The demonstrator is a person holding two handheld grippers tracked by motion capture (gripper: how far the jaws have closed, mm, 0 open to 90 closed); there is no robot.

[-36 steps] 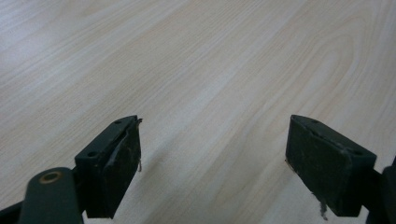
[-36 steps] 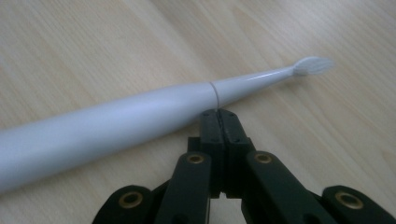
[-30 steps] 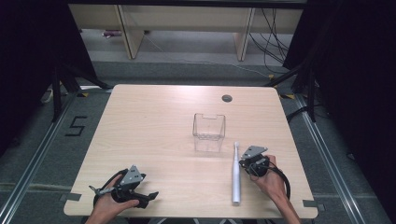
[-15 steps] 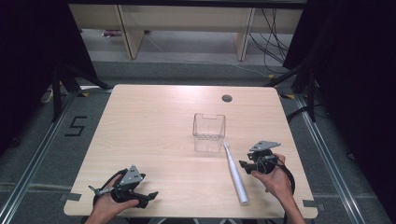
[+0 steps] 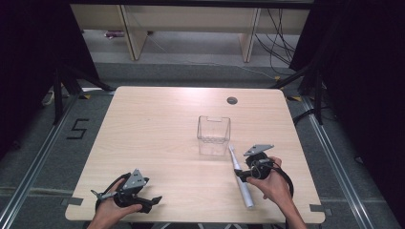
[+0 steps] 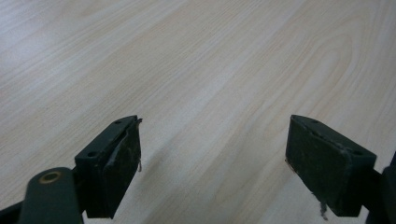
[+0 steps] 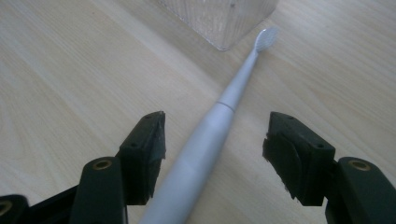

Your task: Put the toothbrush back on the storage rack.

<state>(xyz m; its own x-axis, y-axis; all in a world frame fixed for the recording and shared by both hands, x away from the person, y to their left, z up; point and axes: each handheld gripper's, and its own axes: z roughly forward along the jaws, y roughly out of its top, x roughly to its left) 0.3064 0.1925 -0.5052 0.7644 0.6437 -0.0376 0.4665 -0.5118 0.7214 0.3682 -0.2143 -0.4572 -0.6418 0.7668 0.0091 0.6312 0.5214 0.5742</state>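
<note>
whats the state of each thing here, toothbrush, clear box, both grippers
electric toothbrush: lying flat on the table, brush head by the box's corner, not gripped
clear plastic box: upright, open top, looks empty
right gripper: open, jaws have just been opening, toothbrush between them but the pads are off it
left gripper: open, nothing between the jaws, bare wooden table beneath

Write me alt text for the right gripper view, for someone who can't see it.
A white electric toothbrush lies flat on a light wooden table, passing between the open black jaws of the right gripper, which do not touch it. Its brush head points toward a corner of a clear plastic box.
</note>
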